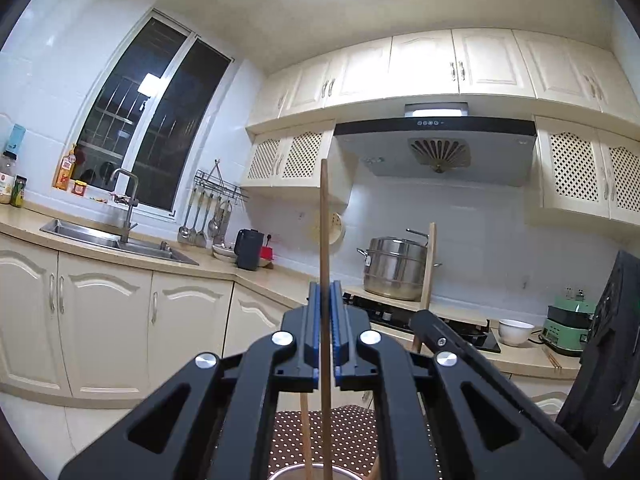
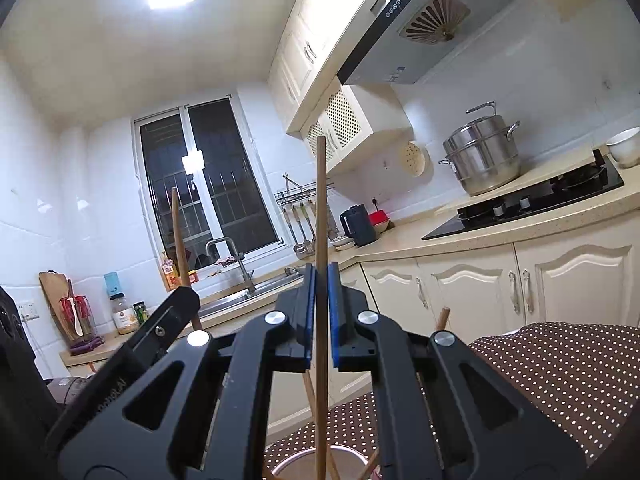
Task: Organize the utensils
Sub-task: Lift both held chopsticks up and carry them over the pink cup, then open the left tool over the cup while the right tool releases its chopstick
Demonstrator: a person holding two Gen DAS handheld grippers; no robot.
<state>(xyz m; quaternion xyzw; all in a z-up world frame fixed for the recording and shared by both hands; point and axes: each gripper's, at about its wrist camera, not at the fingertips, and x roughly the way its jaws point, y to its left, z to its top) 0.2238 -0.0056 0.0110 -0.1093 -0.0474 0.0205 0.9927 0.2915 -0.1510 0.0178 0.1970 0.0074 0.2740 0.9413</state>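
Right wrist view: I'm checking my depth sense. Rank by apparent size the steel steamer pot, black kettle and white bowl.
1. steel steamer pot, clearly largest.
2. black kettle.
3. white bowl, cut off by the frame edge, so its rank against the kettle is unsure.

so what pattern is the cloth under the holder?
Brown cloth with white polka dots, clearest in the right wrist view.

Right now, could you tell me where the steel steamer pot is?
The steel steamer pot stands on the stove under the range hood, right of the black kettle.
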